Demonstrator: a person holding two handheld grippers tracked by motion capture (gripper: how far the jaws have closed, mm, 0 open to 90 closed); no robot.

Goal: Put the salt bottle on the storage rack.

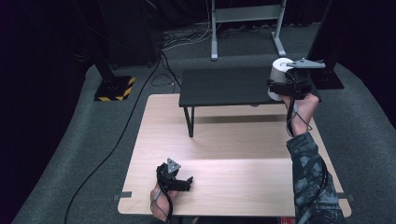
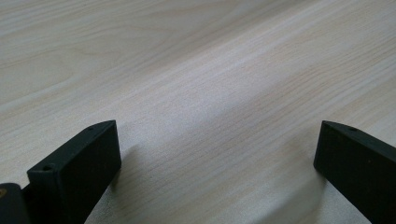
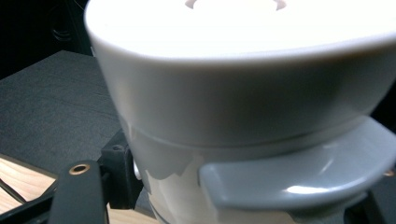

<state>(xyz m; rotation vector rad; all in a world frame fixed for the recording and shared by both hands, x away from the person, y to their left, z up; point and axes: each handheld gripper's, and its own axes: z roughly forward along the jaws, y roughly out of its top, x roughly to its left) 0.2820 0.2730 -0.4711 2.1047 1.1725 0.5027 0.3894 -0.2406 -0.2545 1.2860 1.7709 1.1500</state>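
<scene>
My right gripper (image 1: pixel 286 86) fingers pinch the white cup (image 1: pixel 280 70), upright over the right end of the black shelf (image 1: pixel 224 86). My left gripper (image 1: pixel 180 183) rests on the table (image 1: pixel 233 140), fingers (image 2: pixel 74 172) spread, holding nothing.

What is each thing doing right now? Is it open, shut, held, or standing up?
Left gripper: open, holds nothing, low over the table.
Right gripper: shut on the cup.
Cup: white, upright, held at the shelf's right end.
Shelf: black, standing on the table.
</scene>
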